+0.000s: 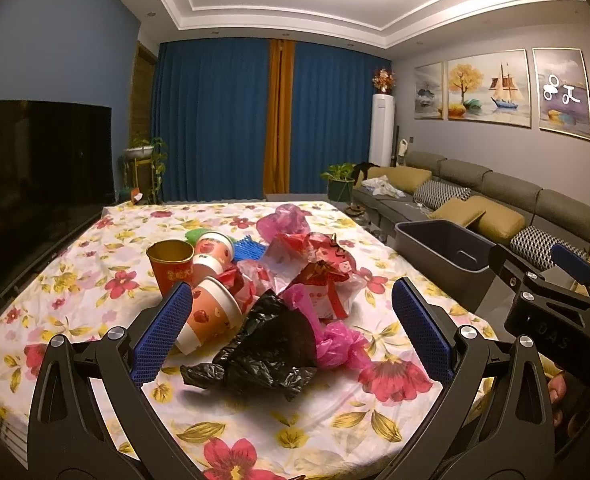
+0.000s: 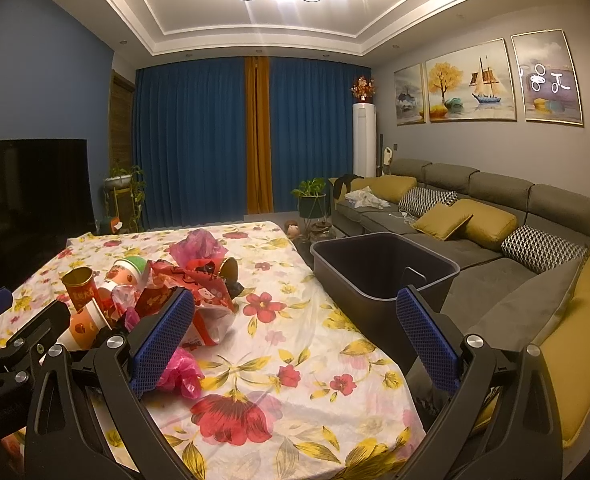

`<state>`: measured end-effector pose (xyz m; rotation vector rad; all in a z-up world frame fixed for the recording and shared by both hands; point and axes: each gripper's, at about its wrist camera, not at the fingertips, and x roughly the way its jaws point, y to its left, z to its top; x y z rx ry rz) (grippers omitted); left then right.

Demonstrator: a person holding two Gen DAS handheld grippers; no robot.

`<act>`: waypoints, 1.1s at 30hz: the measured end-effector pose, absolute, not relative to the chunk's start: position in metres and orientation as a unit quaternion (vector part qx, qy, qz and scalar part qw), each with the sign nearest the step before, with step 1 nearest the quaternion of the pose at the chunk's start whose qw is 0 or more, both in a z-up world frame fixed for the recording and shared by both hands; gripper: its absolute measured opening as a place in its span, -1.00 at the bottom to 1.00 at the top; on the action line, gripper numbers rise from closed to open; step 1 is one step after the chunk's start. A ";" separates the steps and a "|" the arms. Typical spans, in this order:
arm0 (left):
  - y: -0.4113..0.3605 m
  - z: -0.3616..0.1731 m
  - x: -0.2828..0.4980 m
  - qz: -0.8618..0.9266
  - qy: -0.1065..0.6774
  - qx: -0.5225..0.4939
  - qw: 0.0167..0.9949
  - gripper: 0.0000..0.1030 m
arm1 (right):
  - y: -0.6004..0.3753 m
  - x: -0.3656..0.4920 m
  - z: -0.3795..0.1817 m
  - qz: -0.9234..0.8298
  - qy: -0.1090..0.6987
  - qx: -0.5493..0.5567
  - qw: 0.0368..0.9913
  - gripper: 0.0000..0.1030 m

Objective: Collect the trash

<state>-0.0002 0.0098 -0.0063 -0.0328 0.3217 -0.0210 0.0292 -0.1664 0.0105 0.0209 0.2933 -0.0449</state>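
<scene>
A heap of trash lies on the flowered tablecloth (image 1: 95, 264): a crumpled black plastic bag (image 1: 263, 352) nearest me, a pink plastic bag (image 1: 341, 344), red wrappers (image 1: 319, 264), a tipped paper cup (image 1: 211, 316) and a red and gold cup (image 1: 171, 266) standing upright. My left gripper (image 1: 291, 332) is open, its blue pads on either side of the black bag without touching it. My right gripper (image 2: 295, 340) is open and empty over the cloth, right of the heap (image 2: 183, 280). A dark grey bin (image 2: 379, 276) stands off the table's right edge.
A grey sofa with yellow cushions (image 2: 491, 220) runs along the right wall behind the bin. A dark television (image 1: 35, 172) stands left of the table. Blue curtains (image 1: 215, 120) and potted plants (image 2: 311, 196) fill the far end. The right gripper's body (image 1: 555, 304) shows beside the bin (image 1: 447, 248).
</scene>
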 end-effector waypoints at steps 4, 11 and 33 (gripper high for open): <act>0.014 -0.009 0.002 -0.009 0.158 -0.023 0.987 0.91 | -0.167 0.032 0.009 -0.021 0.151 0.014 0.988 0.90; 0.024 -0.019 0.008 -0.007 0.153 -0.028 0.988 0.91 | -0.169 0.042 0.001 -0.004 0.164 0.023 0.986 0.90; 0.044 -0.091 0.075 -0.045 0.249 -0.002 0.968 0.07 | -0.143 0.094 -0.045 0.066 0.233 0.014 0.970 0.90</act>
